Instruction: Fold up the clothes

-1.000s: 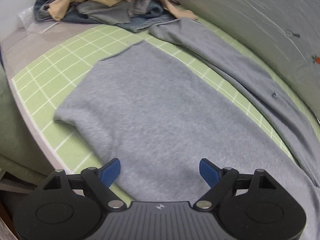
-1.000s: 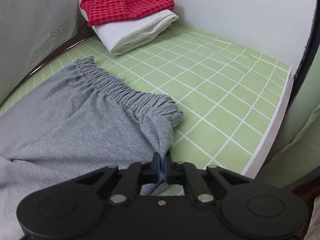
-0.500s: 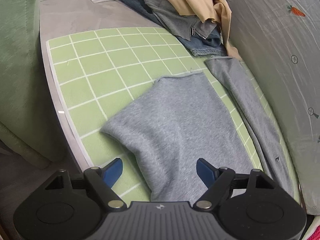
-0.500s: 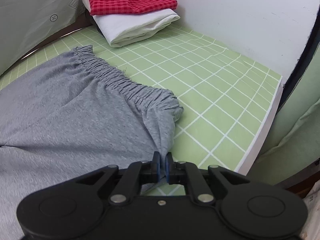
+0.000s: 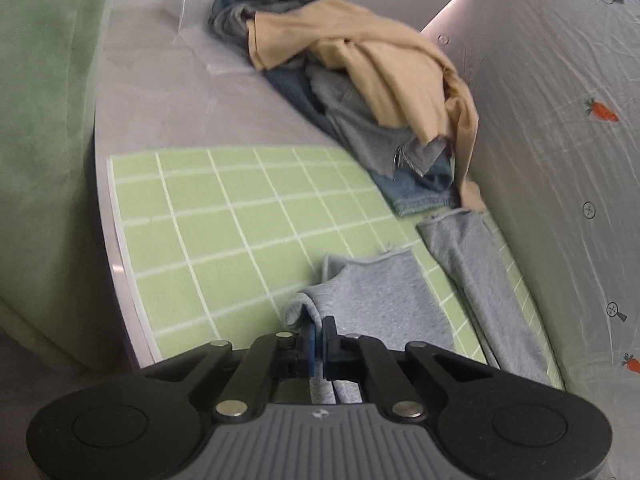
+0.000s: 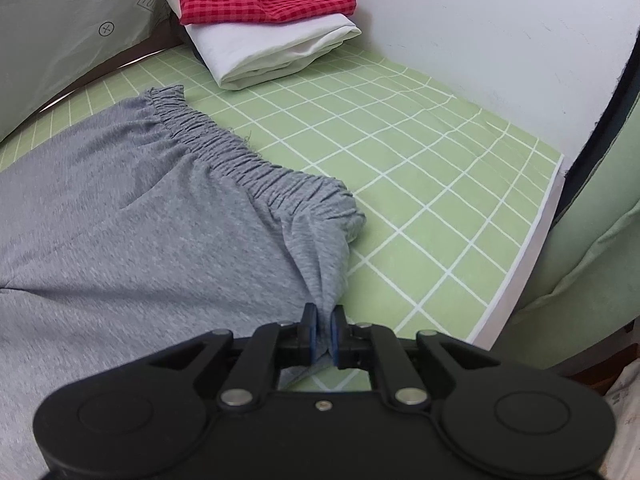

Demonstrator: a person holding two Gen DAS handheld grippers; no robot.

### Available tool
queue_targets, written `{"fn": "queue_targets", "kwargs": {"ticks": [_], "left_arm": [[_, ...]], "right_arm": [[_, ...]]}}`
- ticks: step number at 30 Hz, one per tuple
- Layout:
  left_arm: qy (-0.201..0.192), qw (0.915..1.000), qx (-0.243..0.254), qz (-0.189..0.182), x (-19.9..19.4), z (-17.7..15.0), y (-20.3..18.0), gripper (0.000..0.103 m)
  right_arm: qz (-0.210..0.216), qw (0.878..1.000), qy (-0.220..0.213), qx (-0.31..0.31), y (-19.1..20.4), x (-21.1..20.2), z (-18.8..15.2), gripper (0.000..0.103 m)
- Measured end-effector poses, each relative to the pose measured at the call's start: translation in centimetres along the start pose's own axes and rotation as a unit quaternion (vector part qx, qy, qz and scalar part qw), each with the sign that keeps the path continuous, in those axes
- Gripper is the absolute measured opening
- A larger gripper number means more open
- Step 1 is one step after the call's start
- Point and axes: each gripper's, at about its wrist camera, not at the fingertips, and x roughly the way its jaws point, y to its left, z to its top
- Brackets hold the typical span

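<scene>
Grey trousers (image 6: 132, 220) lie spread on the green mat (image 5: 224, 216), waistband to the right, legs running left; both near corners are now gripped. A second ago the left gripper (image 5: 318, 334) hung over the cloth with its fingers wide apart; since then it has travelled left to the leg end and its jaws have just been closing, so they now stand together, pinching the hem (image 5: 308, 312) of the near leg. The right gripper (image 6: 323, 334) is clamped on the near waistband corner, as it was a second ago, and has hardly shifted; the far leg (image 5: 476, 280) lies loose by the wall. With the whole near edge held, the next step is probably lifting it over onto the far leg; the unfolded pile (image 5: 360, 80) and folded stack (image 6: 272, 20) wait at either end.
</scene>
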Motion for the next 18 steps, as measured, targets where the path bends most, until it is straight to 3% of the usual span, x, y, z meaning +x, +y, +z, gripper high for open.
{"fn": "queue_targets", "kwargs": {"ticks": [3,6,8,10,13,14,16,18], "left_arm": [[-0.006,0.9989,0.008,0.046,-0.2,0.4,0.8,0.004],[0.020,0.9954,-0.005,0.094,0.5,0.6,1.9,0.006],[0.012,0.9953,-0.006,0.096,0.0,0.7,2.1,0.022],[0.001,0.9953,0.008,0.097,-0.5,0.9,1.5,0.033],[-0.008,0.9939,0.053,0.097,-0.6,0.8,-0.6,0.045],[-0.009,0.9928,0.069,0.098,-0.4,0.7,-1.5,0.053],[-0.010,0.9901,0.099,0.099,0.2,0.6,-3.3,0.068],[-0.008,0.9875,0.125,0.096,0.9,0.2,-5.4,0.078]], "right_arm": [[-0.002,1.000,0.000,-0.003,0.1,0.0,0.0,0.007],[-0.010,1.000,0.002,-0.017,0.5,0.0,0.1,0.007],[-0.016,1.000,0.005,-0.024,0.7,0.0,0.2,0.010],[-0.022,0.999,0.005,-0.024,0.9,-0.2,0.5,0.031],[-0.035,0.999,-0.016,-0.031,1.5,-1.1,1.0,0.047],[-0.041,0.998,-0.025,-0.037,1.9,-1.5,1.2,0.051],[-0.050,0.996,-0.050,-0.048,2.8,-2.2,2.0,0.070],[-0.052,0.995,-0.068,-0.058,3.9,-2.5,2.9,0.076]]}}
